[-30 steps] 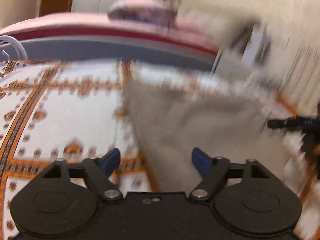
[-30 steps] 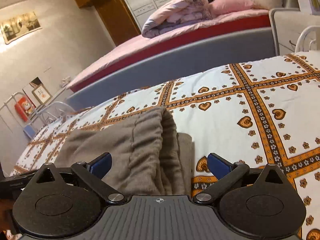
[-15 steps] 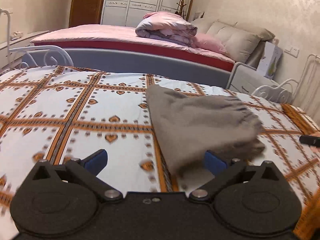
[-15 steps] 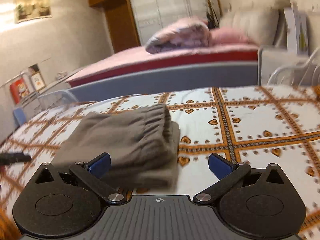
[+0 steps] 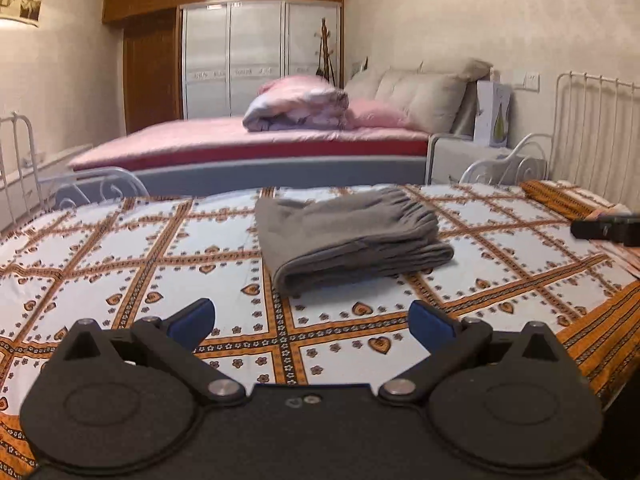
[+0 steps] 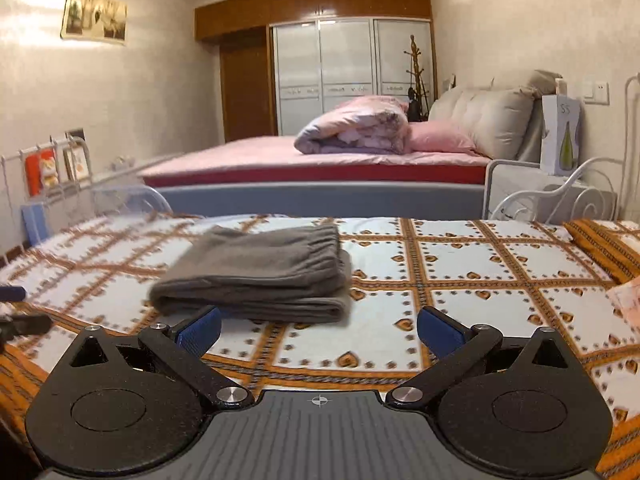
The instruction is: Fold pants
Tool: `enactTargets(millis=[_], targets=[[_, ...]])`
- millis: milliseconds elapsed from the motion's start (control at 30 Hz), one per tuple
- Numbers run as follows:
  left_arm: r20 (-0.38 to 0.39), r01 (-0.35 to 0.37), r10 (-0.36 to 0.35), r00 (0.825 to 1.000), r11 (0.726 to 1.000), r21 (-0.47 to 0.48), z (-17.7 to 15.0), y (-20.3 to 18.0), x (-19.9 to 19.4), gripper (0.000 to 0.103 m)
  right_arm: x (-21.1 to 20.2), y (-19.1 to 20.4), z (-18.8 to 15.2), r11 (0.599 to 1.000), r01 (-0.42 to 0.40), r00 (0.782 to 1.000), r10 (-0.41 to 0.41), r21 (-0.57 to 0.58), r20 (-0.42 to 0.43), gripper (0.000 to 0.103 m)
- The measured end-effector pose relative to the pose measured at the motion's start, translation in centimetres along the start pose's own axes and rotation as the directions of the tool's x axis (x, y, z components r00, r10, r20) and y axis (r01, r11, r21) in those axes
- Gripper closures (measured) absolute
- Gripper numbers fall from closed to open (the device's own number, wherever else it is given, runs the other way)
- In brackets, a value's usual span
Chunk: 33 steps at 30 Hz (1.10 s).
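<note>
The grey pants (image 5: 348,236) lie folded in a compact stack on the patterned bedspread (image 5: 120,264), elastic waistband on top toward the right. They also show in the right wrist view (image 6: 260,272). My left gripper (image 5: 312,320) is open and empty, held back from the stack's near edge. My right gripper (image 6: 318,326) is open and empty, just in front of the stack's near right corner. Neither touches the pants. The tip of the other gripper shows at the right edge of the left view (image 5: 604,229) and the left edge of the right view (image 6: 20,322).
White metal bed rails (image 5: 592,128) stand at the right and a rail (image 6: 48,176) at the left. A second bed (image 5: 248,140) with a rolled pink duvet (image 5: 296,104) and pillows lies behind. An orange pillow (image 6: 604,244) sits at the bedspread's right.
Both grippers have pulled back and up from the pants, which now lie free as a folded stack. The views have steadied and show more of the room.
</note>
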<state>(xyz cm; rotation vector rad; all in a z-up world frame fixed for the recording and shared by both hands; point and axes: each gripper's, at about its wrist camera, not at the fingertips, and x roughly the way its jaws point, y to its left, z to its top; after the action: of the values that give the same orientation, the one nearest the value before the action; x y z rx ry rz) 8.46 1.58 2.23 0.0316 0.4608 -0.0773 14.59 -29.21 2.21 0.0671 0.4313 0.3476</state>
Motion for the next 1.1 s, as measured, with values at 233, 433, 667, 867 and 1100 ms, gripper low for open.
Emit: enactTargets(millis=[233,433,667,867,1100], targets=[[0.011,0.015,-0.014,1.000,0.998,-0.055,-0.6,-0.3,-1.3,0.006,-2.6,3.8,-2.2,0.998,-0.029,1.000,0.028,-0.056,-0.011,0.000],[0.000,0.036,-0.036,0.999,0.999,-0.029,-0.9,-1.8,-0.9,0.006,-1.5,4.3,-2.5,0.996,-0.046,0.998,0.043,-0.074,-0.034,0.000],[0.006,0.041,-0.041,0.999,0.999,-0.033,-1.0,-2.0,-0.8,0.006,-1.0,5.0,-2.5,0.994,-0.066,0.997,0.063,-0.084,-0.042,0.000],[0.006,0.037,-0.037,0.999,0.999,-0.025,-0.9,-2.3,-0.7,0.006,-1.1,5.1,-2.5,0.993,-0.072,0.997,0.068,-0.089,-0.040,0.000],[0.000,0.042,-0.042,0.999,0.999,-0.015,-0.9,-2.7,-0.5,0.006,-1.1,5.0,-2.5,0.994,-0.071,0.997,0.068,-0.084,-0.038,0.000]])
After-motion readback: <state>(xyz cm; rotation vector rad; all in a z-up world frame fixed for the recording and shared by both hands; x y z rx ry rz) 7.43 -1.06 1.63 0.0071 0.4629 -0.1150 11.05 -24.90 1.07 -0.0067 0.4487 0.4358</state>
